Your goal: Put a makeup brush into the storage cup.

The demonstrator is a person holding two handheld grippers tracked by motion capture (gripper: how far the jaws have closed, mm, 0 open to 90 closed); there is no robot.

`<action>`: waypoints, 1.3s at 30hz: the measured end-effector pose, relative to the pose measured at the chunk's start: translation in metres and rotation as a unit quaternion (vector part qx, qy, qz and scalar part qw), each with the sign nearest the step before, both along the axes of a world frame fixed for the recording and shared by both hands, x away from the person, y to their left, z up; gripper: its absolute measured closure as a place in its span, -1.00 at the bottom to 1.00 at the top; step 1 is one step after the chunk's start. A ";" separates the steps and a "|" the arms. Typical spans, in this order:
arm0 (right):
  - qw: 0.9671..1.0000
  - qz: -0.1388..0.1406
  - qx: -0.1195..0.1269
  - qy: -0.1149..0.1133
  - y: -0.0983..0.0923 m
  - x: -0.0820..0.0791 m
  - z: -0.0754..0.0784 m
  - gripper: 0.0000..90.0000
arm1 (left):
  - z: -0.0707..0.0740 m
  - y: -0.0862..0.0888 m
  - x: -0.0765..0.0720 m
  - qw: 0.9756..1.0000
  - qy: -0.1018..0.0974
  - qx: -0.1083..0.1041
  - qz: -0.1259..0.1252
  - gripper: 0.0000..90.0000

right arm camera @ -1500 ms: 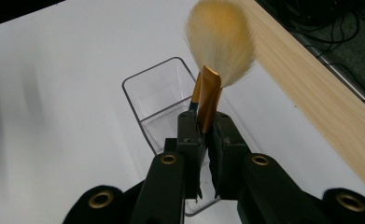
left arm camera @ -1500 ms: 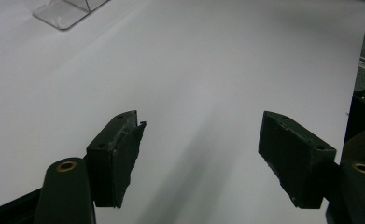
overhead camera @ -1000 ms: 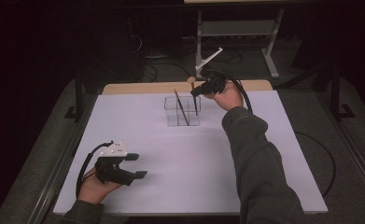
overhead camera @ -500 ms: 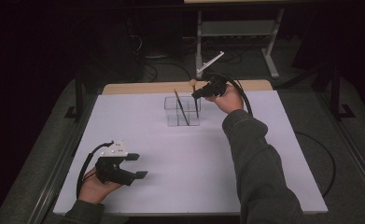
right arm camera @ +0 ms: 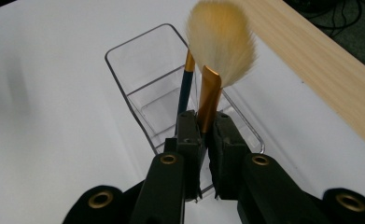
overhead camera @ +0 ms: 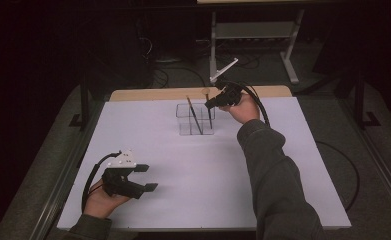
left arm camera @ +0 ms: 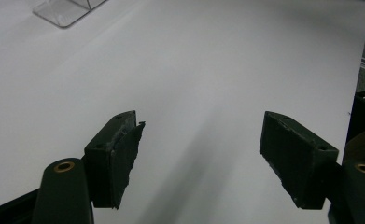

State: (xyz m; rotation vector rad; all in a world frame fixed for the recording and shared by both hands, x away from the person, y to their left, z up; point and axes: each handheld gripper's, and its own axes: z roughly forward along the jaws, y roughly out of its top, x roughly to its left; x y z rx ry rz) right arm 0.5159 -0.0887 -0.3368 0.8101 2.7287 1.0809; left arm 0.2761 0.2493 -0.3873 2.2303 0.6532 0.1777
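A clear plastic organizer [overhead camera: 195, 126] [right arm camera: 138, 70] stands on the white table toward the far middle. My right gripper [overhead camera: 210, 104] [right arm camera: 204, 123] hovers over its right end, shut on the gold ferrule of a makeup brush [right arm camera: 209, 93]. The brush's cream bristles [right arm camera: 222, 42] fan out above the jaws, and its dark handle [overhead camera: 210, 118] reaches down into the organizer. A second brush [overhead camera: 193, 114] [right arm camera: 186, 79] with a dark handle leans inside the organizer. At the near left my left gripper [overhead camera: 148, 177] [left arm camera: 201, 154] rests low over the table, open, nothing between its pads.
The white tabletop [overhead camera: 193, 170] has a wooden strip [overhead camera: 153, 93] [right arm camera: 320, 60] along its far edge. A metal stand [overhead camera: 255, 35] and cables [overhead camera: 178, 75] lie on the floor beyond. My right cable [overhead camera: 260, 107] loops over the hand.
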 end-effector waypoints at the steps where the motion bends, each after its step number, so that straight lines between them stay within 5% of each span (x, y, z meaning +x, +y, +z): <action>1: 1.000 0.000 -0.001 0.001 0.000 0.000 -0.001 0.83 | 0.000 0.000 0.000 1.000 0.000 0.001 0.000 -0.39; 23: 1.000 -0.007 -0.014 0.022 0.001 -0.002 -0.013 0.69 | -0.001 -0.002 0.001 1.000 -0.001 0.000 -0.004 -0.39; 39: 1.000 -0.003 0.002 0.007 -0.006 -0.009 -0.008 0.61 | -0.002 -0.001 0.002 1.000 0.002 0.001 -0.001 -0.39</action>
